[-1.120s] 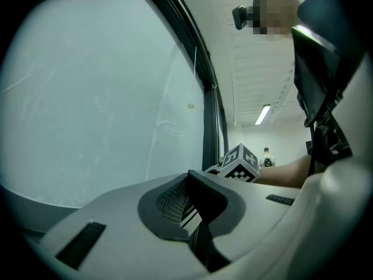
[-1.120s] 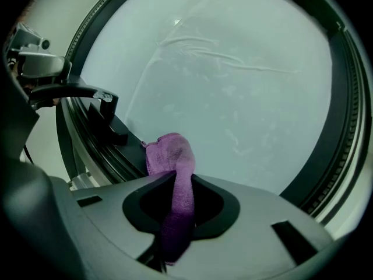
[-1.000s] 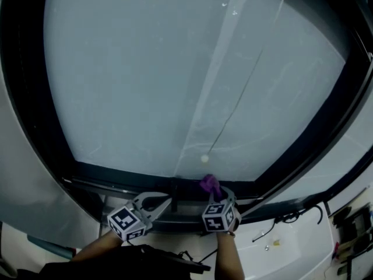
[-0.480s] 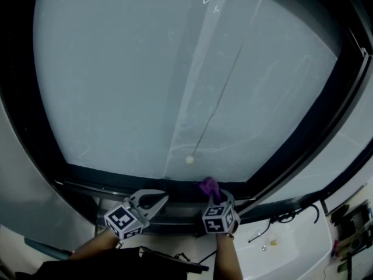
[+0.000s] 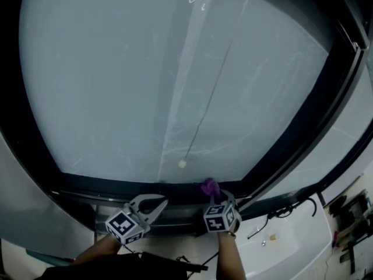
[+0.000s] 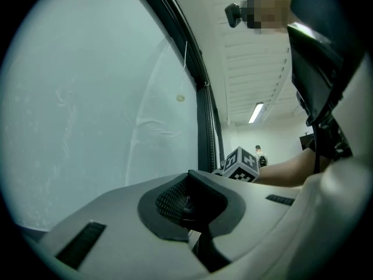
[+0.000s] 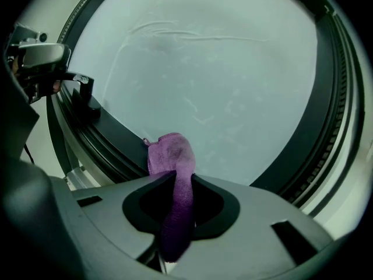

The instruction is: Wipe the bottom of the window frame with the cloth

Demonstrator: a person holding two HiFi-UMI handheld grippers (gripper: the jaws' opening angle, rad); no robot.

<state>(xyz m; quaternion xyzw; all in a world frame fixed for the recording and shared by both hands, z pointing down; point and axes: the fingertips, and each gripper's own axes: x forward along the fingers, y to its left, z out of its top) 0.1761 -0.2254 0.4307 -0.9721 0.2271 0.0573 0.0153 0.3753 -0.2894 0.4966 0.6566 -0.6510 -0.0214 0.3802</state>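
Note:
A purple cloth (image 5: 210,186) (image 7: 172,153) is clamped in my right gripper (image 5: 213,198) (image 7: 178,197), and its bunched end presses against the dark bottom rail of the window frame (image 5: 116,188) (image 7: 111,139), just under the glass. My left gripper (image 5: 157,204) (image 6: 189,200) hovers to the left at the same rail, its jaws together with nothing between them. From the left gripper view I see the right gripper's marker cube (image 6: 242,163) beside the upright frame.
A blind cord ending in a small white ball (image 5: 182,164) hangs in front of the glass, just left of the cloth. A dark upright frame post (image 5: 303,139) rises at the right. A white sill with cables (image 5: 274,241) lies at the lower right.
The head view has shifted, so the window sits lower and further left in the picture. Both grippers stay at about the same spots on the bottom rail, the cloth still against it.

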